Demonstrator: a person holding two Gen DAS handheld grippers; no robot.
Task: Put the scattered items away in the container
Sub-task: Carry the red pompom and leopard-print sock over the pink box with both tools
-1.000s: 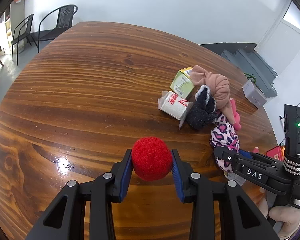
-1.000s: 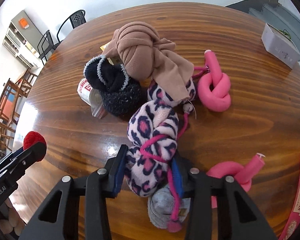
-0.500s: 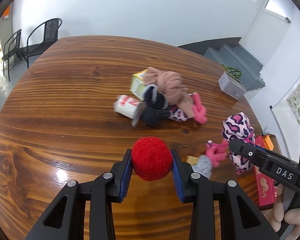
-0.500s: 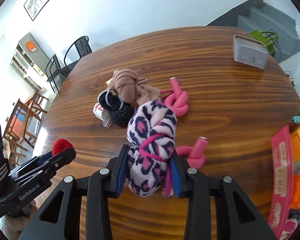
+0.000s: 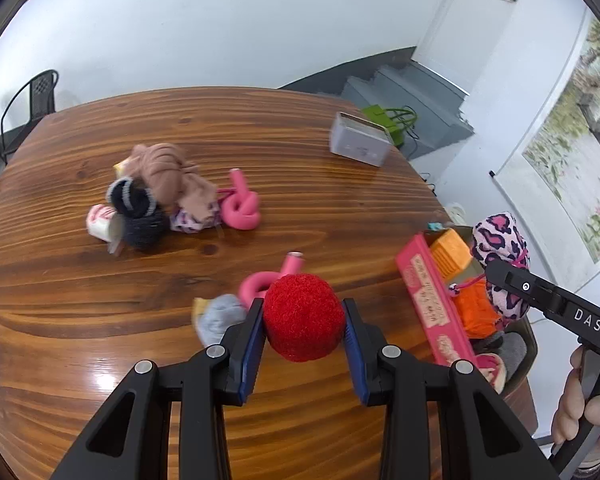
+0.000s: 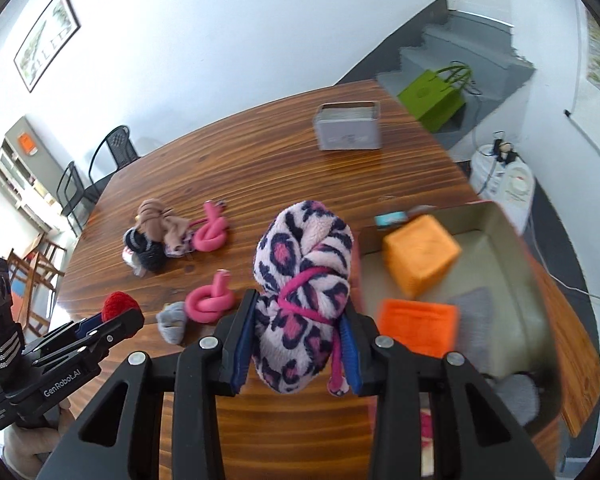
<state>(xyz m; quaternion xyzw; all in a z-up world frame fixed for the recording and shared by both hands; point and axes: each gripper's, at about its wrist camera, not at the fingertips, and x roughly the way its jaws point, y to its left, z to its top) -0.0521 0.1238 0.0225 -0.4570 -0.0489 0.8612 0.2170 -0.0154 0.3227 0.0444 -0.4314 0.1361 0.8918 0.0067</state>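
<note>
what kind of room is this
Probably a home or small office common room: a big round wooden table, grey stairs, a framed picture and black chairs by the wall.

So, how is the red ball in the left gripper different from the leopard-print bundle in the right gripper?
The red ball is one plain colour; the leopard-print bundle is pale pink with dark and pink spots. The ball is round and compact; the bundle is longer, rising well above the fingers, and tied with a pink cord. Shared: both look soft and fuzzy, and each is clamped between blue pads, in the left gripper and right gripper.
</note>
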